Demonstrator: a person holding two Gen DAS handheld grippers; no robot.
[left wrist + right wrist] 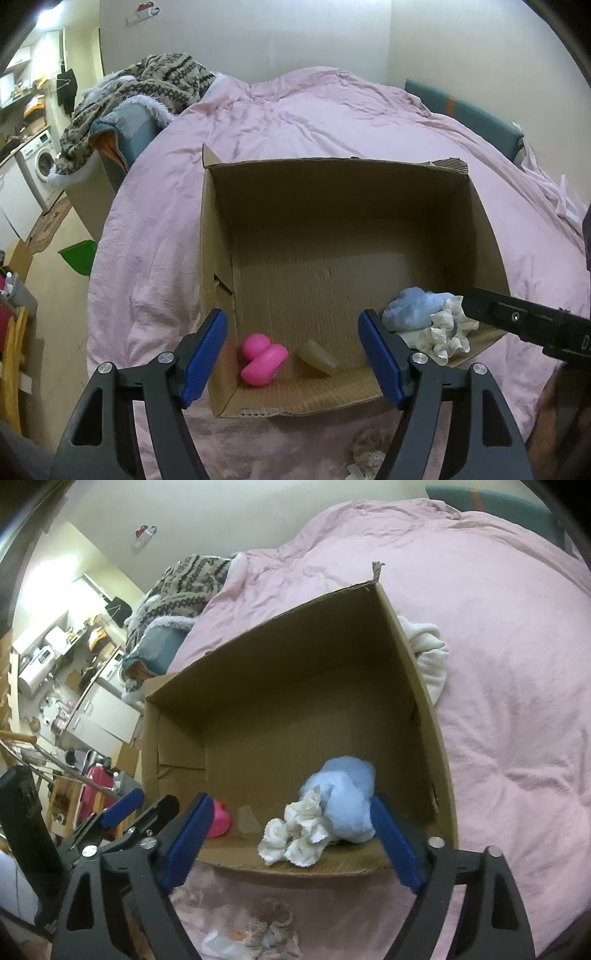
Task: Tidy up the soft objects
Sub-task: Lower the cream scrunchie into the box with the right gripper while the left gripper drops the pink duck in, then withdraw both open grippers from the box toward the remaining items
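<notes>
While both grippers hang over the near rim of the cardboard box (pixel 332 229), nothing is held: left gripper (pixel 293 354) jaws wide apart, right gripper (pixel 291 834) jaws wide apart too.

Step in hand, as I judge it: between placements, box partly filled.
- Pink toy (pixel 263 360) at lower left of the box floor; pale block (pixel 318 357) just beside it.
- Blue fluffy piece (pixel 347 801) and crumpled white cloth (pixel 295 836) at lower centre of the right view, on the near wall.

Cloth's long axis runs lower left to upper right, touching the blue piece.

Next move likely calls for fetching the frilly beige item (pixel 271 928) on the pink bed (pixel 517 701), bottom of frame; its shape is blurred, possibly a scrunchie. A white garment (pixel 428 657) lies outside the box's right wall.
</notes>
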